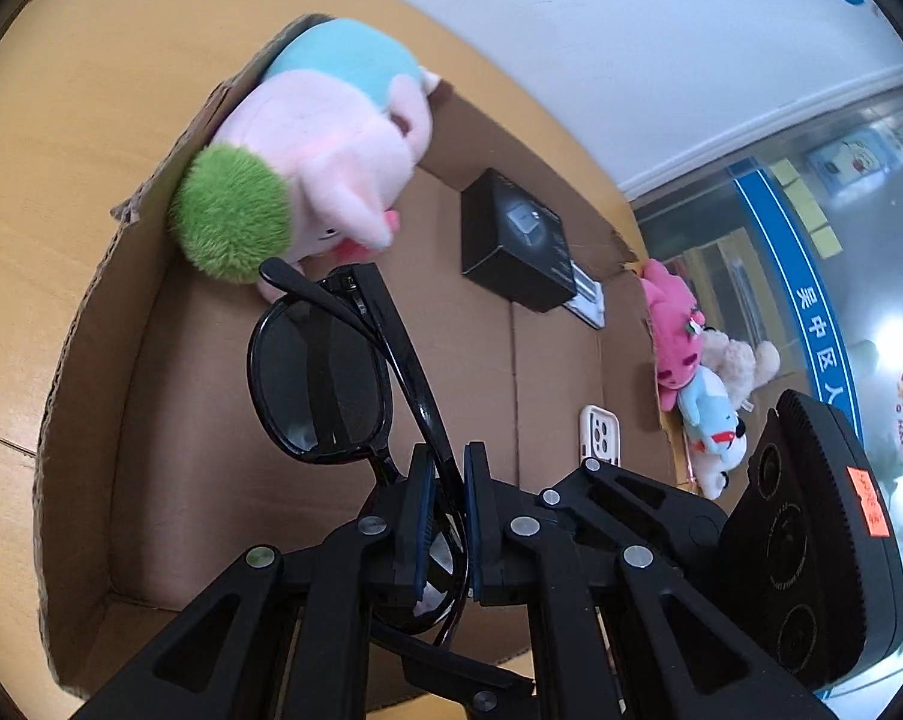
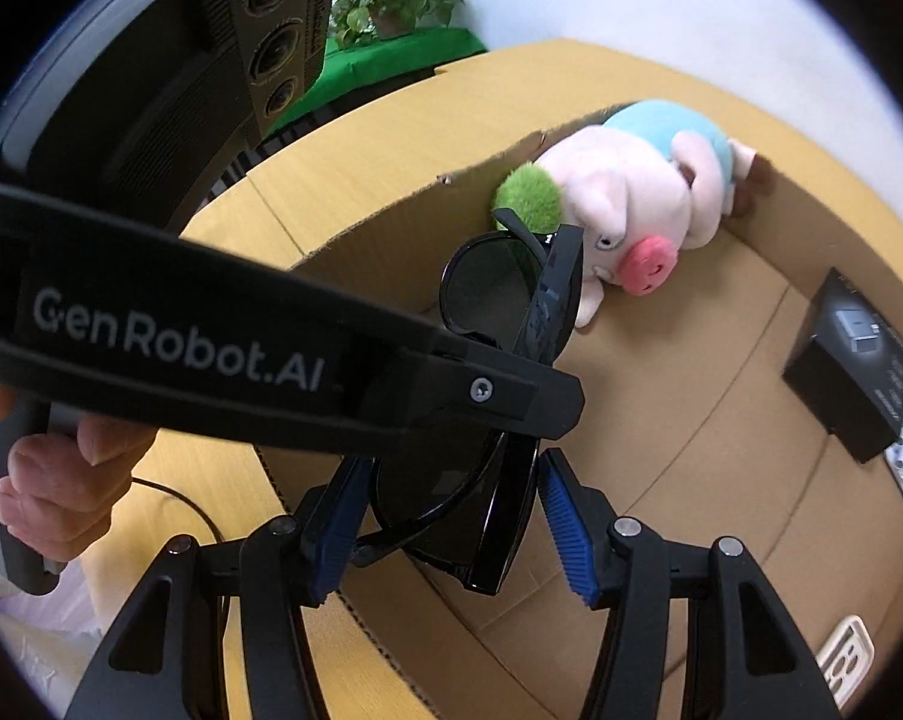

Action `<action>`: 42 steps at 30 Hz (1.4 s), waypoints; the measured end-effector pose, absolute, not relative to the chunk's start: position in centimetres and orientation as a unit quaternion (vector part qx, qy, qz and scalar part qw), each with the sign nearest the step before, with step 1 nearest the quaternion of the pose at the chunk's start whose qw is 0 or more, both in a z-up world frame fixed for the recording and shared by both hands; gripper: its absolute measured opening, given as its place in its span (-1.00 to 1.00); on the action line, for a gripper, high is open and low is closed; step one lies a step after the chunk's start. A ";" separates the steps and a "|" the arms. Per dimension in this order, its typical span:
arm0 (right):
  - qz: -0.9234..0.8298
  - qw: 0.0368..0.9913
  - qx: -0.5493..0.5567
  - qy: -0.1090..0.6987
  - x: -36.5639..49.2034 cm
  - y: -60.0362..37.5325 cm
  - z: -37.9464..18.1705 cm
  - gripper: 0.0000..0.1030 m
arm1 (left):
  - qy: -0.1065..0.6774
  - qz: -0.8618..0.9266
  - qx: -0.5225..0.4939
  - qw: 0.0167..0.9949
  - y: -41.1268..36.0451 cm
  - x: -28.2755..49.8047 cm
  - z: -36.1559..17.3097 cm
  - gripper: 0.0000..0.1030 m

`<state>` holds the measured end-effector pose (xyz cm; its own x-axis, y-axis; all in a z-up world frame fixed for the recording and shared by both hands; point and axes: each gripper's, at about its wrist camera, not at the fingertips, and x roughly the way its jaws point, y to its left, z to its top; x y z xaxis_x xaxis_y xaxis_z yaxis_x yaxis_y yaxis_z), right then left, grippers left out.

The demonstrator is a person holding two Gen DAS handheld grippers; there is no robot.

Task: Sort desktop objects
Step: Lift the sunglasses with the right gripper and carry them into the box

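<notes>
Black sunglasses hang over an open cardboard box on the bench, one temple arm pinched in the nearly closed jaws of the left gripper. The right gripper straddles the folded frame, jaws half-wide, not visibly pressing. Placement appears under way; next calls for lowering clear of the plush pig, then release.
</notes>
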<state>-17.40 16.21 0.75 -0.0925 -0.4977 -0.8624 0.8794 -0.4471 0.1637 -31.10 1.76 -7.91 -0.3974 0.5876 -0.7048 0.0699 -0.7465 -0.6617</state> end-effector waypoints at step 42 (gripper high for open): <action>-0.653 0.506 0.551 0.116 -20.3 18.8 -1.0 -0.27 | -0.341 0.799 -0.496 -0.011 0.3 -26.8 -7.4 -0.27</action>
